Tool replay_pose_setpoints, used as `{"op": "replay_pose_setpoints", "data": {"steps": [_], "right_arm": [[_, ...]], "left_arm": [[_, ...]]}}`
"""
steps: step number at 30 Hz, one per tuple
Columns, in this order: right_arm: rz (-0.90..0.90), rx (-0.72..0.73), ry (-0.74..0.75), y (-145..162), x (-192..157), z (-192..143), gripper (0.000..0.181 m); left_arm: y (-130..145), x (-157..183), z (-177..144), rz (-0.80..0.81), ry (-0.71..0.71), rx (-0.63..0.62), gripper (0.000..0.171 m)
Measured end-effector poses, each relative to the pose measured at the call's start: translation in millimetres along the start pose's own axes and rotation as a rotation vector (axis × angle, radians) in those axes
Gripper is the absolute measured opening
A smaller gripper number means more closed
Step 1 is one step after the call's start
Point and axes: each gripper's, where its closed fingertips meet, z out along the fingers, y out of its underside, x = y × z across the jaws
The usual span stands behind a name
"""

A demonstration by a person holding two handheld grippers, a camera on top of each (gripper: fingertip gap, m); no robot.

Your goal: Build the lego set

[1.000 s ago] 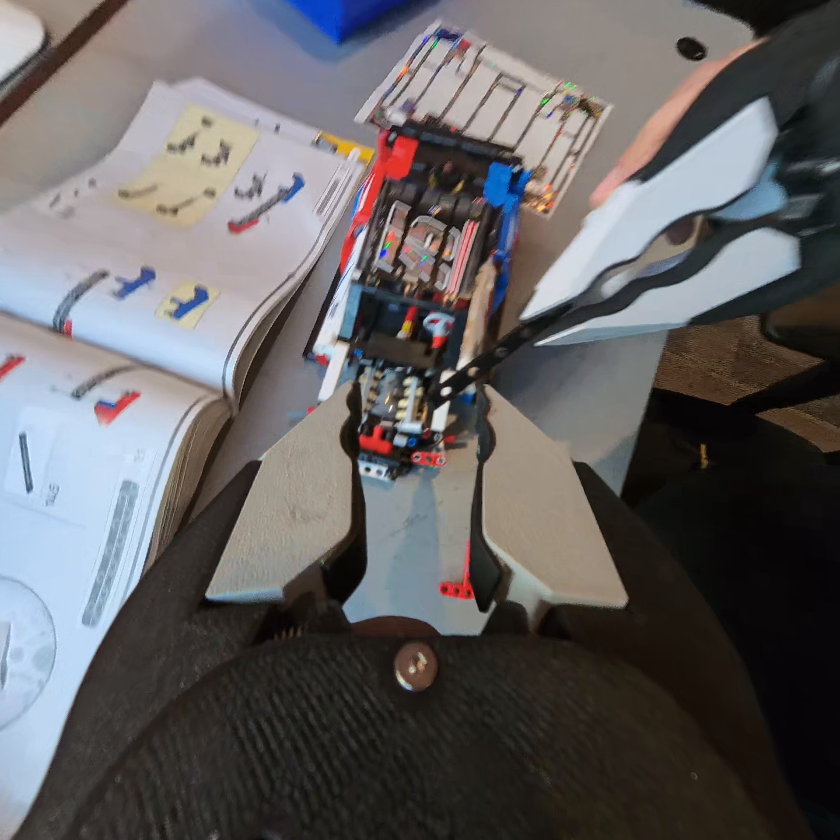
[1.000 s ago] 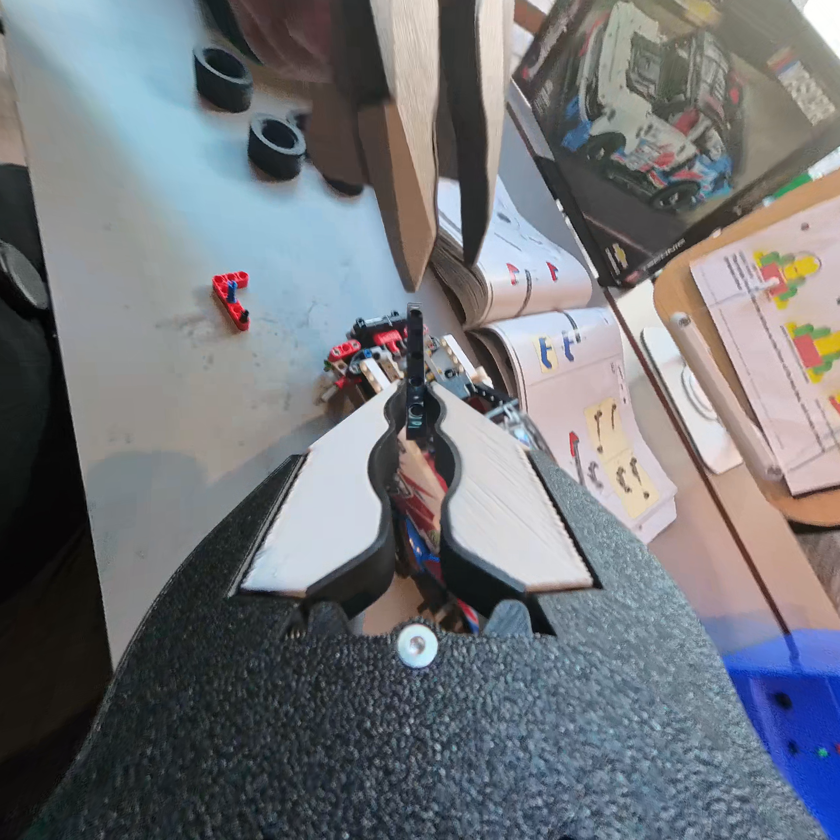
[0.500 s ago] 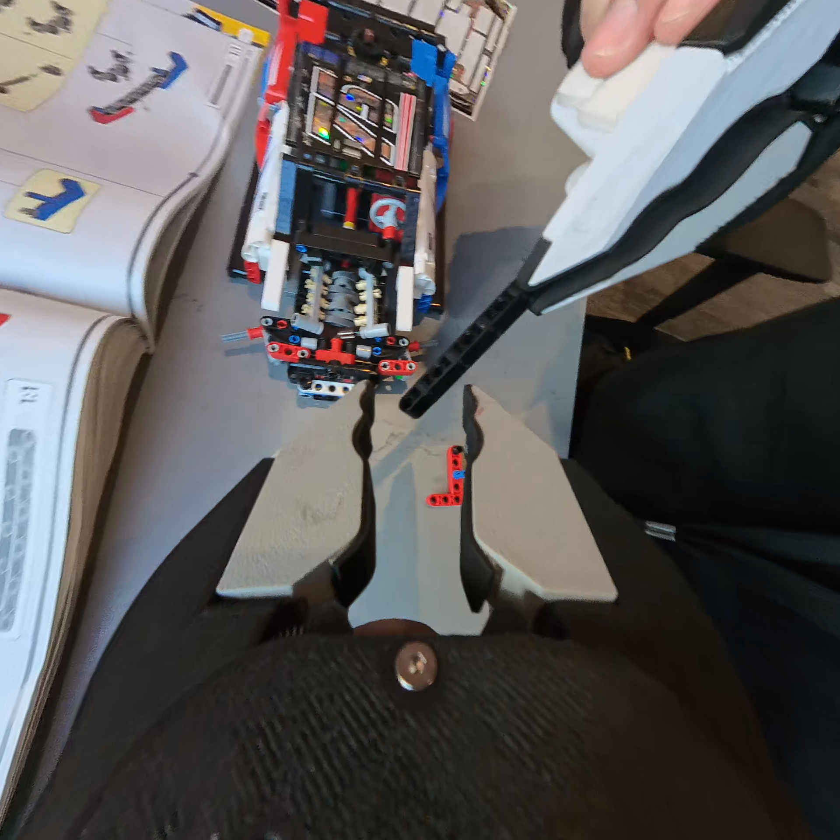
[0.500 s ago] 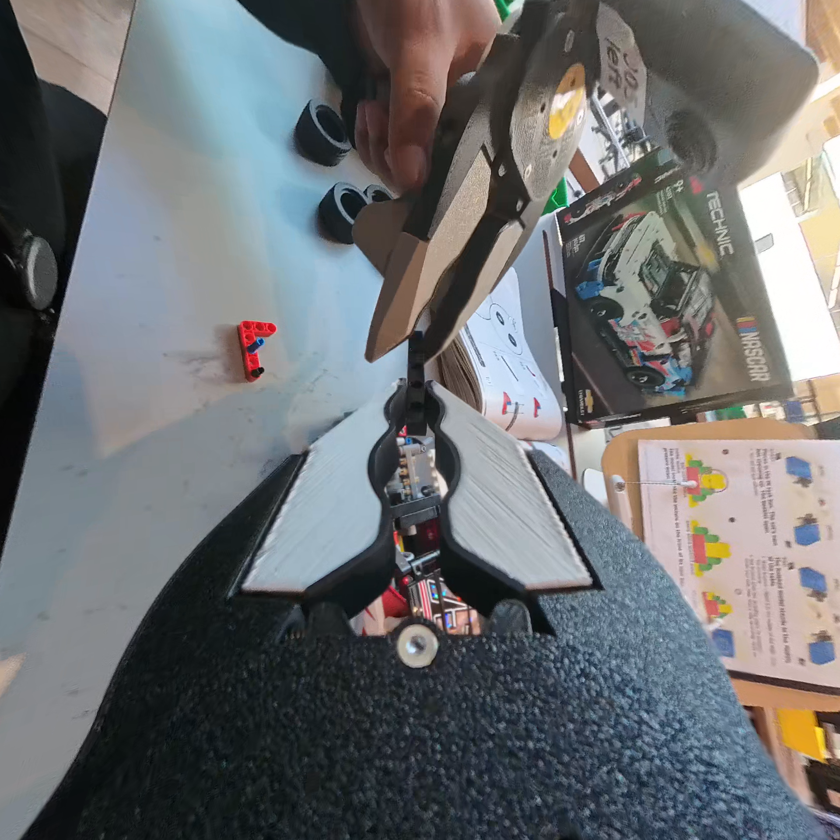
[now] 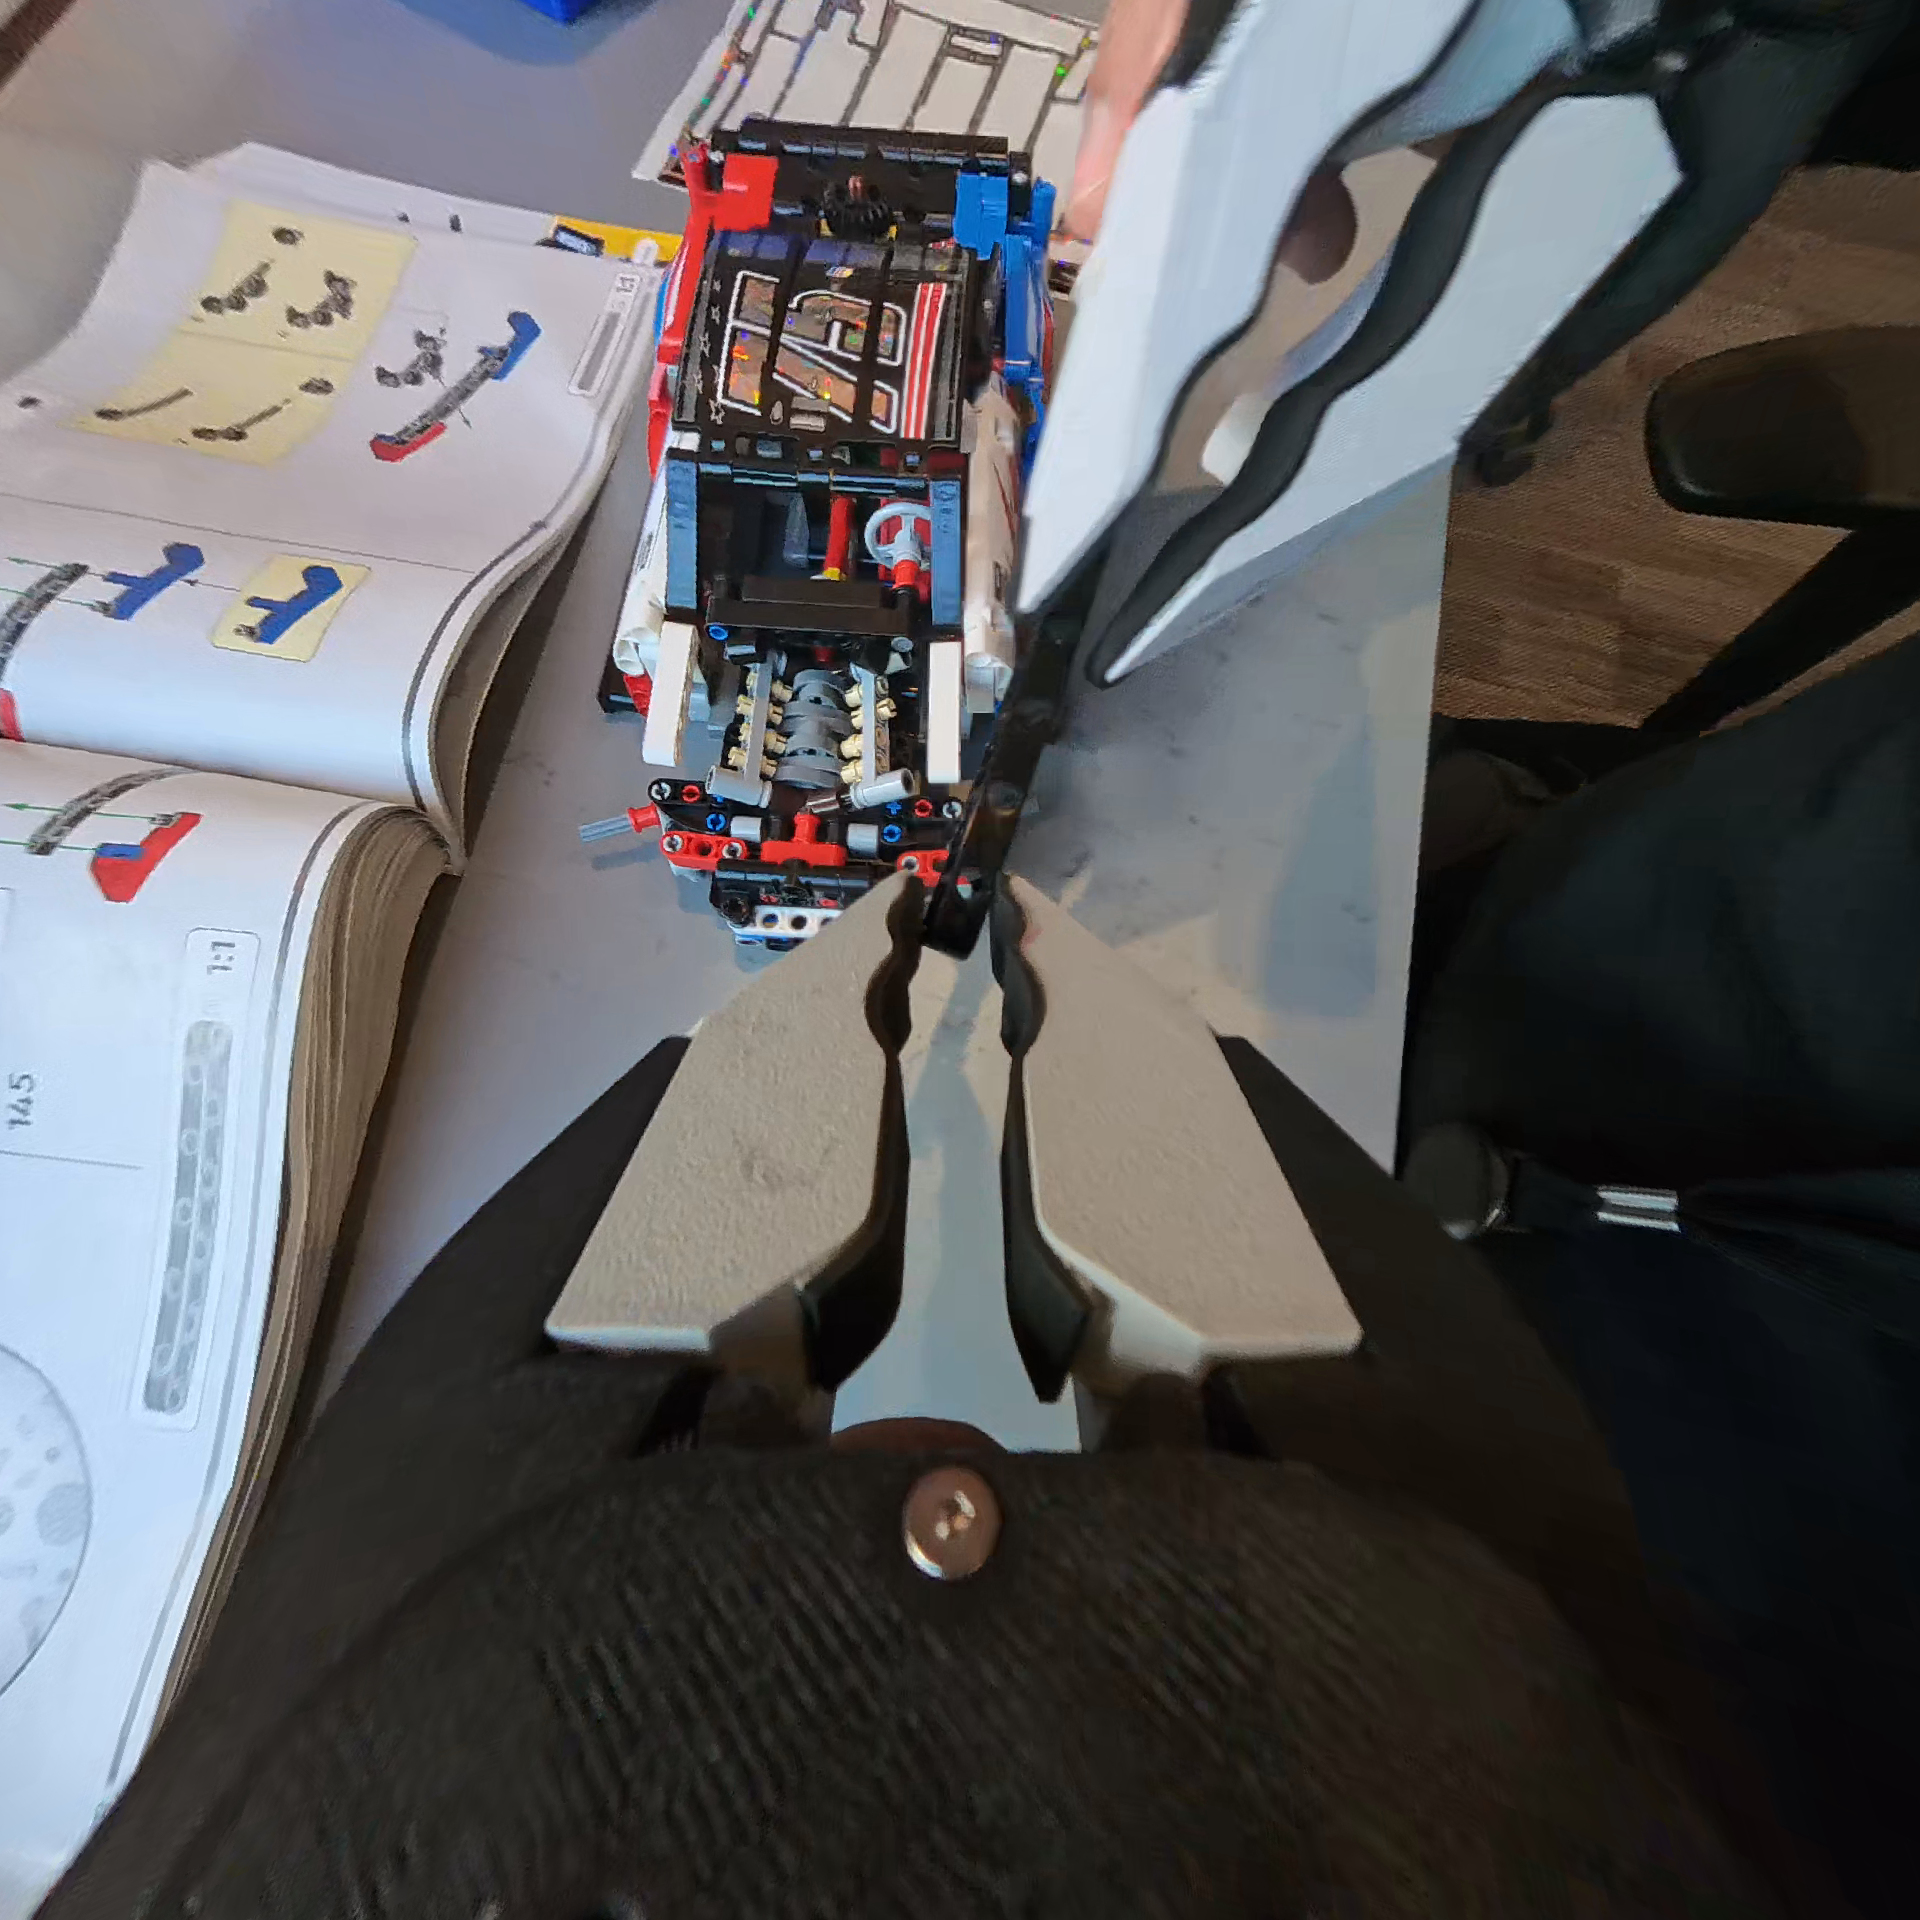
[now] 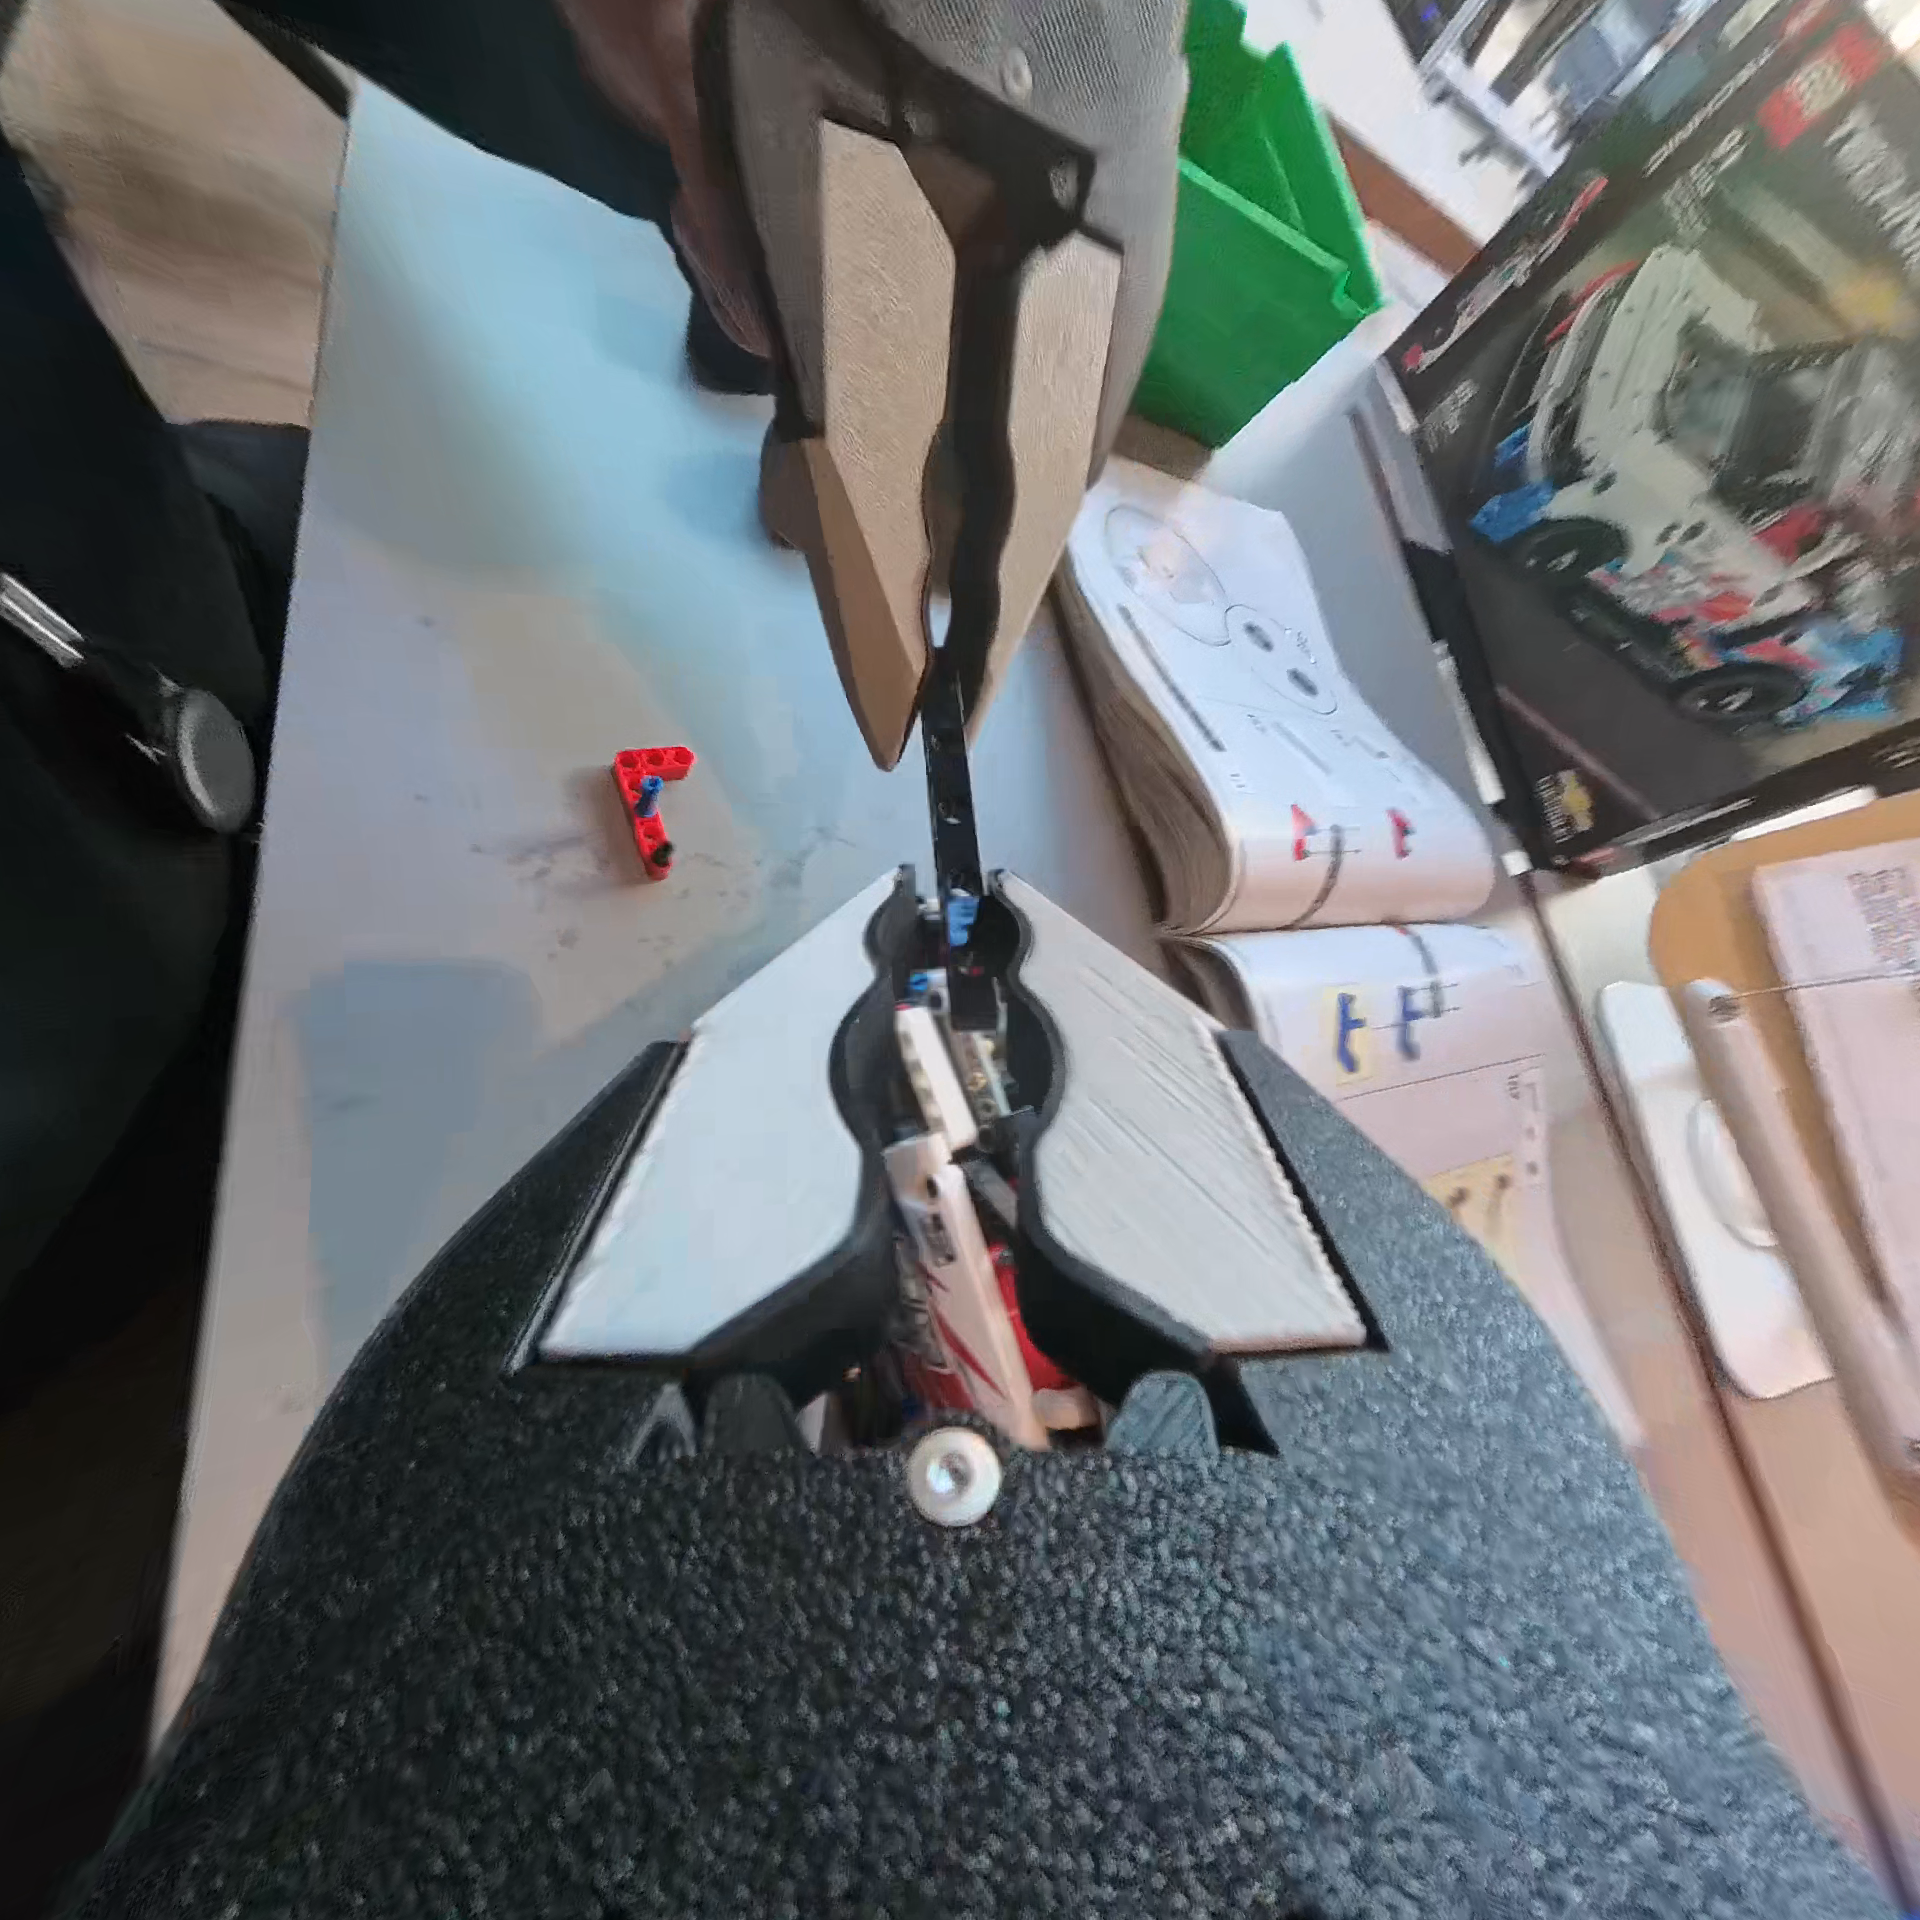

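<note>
Between both grippers, a long black holed beam (image 5: 1013, 748), tilted.

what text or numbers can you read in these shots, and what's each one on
I don't quote writing, so here is only where it stands.
instruction booklet: printed numbers on the open pages, legible.
car model: a large number decal on its roof, legible.
set box: brand lettering, blurred.
paper sheet at the far right: print too blurred to read.
</note>
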Motion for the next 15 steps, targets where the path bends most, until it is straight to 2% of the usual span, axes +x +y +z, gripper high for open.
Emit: {"op": "replay_pose_setpoints", "data": {"steps": [3, 4, 6, 9, 11, 15], "right_arm": [[0.097, -0.043, -0.047, 4.0, -3.0, 4.7, 0.016], [0.083, -0.048, -0.030, 4.3, -0.9, 4.9, 0.009], [0.001, -0.063, 0.009, 4.0, 1.7, 4.0, 0.009], [-0.093, -0.107, 0.052, 8.0, 0.4, 3.3, 0.009], [-0.103, -0.104, 0.070, 6.3, -1.8, 2.3, 0.009], [0.085, -0.078, -0.032, 2.5, -11.6, -0.9, 0.019]], "left_arm": [[-3.0, 3.1, -6.2, 0.088, -0.050, 0.045, 0.007], [-4.5, 5.3, -7.2, 0.109, -0.053, 0.062, 0.007], [-2.3, 10.2, -5.1, 0.103, -0.028, 0.056, 0.005], [-7.2, 12.6, -3.6, -0.003, 0.052, 0.022, 0.006], [-13.2, 12.0, -7.9, 0.022, 0.059, 0.039, 0.006], [-11.7, 16.7, -9.0, 0.147, 0.034, 0.138, 0.005]]}}
